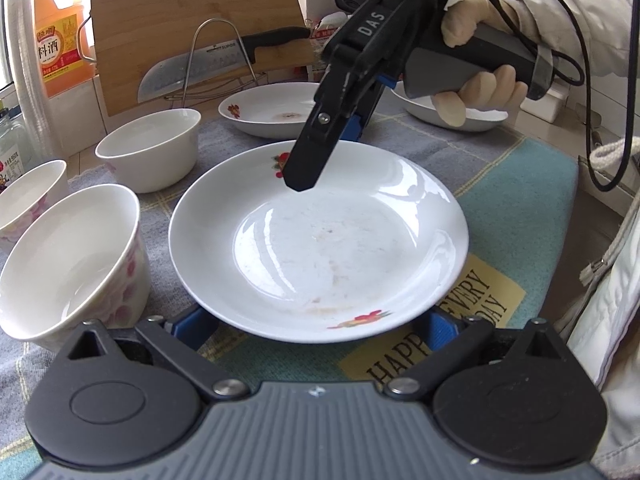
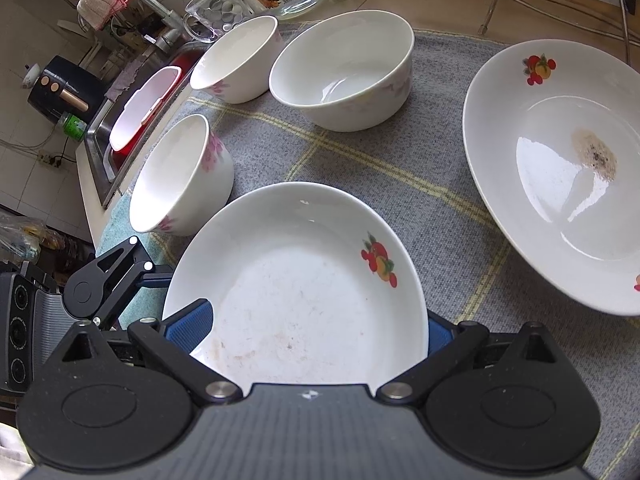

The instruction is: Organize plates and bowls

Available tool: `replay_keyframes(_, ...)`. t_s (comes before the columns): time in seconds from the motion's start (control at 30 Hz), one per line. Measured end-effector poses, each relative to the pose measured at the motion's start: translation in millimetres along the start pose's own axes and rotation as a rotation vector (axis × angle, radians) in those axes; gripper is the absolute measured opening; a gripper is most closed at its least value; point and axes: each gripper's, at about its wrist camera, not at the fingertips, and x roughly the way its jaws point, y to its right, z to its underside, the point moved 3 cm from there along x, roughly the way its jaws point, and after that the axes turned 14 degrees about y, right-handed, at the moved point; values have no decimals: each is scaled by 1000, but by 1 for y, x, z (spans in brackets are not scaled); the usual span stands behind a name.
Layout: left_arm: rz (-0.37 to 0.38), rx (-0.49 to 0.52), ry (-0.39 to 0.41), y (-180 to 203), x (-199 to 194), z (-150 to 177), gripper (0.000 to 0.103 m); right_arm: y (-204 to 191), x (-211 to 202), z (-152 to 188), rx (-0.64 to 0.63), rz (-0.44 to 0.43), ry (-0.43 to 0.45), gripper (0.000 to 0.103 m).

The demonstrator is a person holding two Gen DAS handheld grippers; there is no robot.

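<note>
White glazed ware sets the scene: a shallow plate (image 1: pixel 318 240) with red fruit decals lies on a grey checked cloth (image 1: pixel 224 136) in the middle of the worktop, its near rim between the blue pads of the left tool (image 1: pixel 316 332), whose jaws stand wide at either side of the rim without visibly pressing it. Readable writing: "DAS" in white on the black body of the right tool (image 1: pixel 302 182); "HAPPY EVERY DAY" on a yellow patch of the mat (image 1: pixel 436 320) at 5 o'clock from the plate; "SUPOR" on the knife (image 1: pixel 192 68) in a wire rack at 11 o'clock; Chinese characters on the orange bottle (image 1: pixel 60 36) at 10 o'clock. A gloved hand (image 1: pixel 476 76) at 1 o'clock grips the right tool's grey handle, the tool slanting steeply down with its tip hanging over the plate's far rim. In the right wrist view its blue pads flank the plate's edge with the plate between them; whether they press it I cannot tell. Three bowls (image 1: pixel 150 148) with pink flowers stand at 9 to 10 o'clock from the plate, a second decal plate (image 1: pixel 272 110) with a brown stain at 12 o'clock, and a third dish (image 1: pixel 452 114) behind the hand. The person's pale sleeve (image 1: pixel 568 24) runs in from 2 o'clock.
</note>
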Motion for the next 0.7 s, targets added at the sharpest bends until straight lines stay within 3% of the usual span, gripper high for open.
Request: replay_keyframes(0.7,51,-22,-7,-9,2,-2,101,-6,6,-4,-24,40,-6,103)
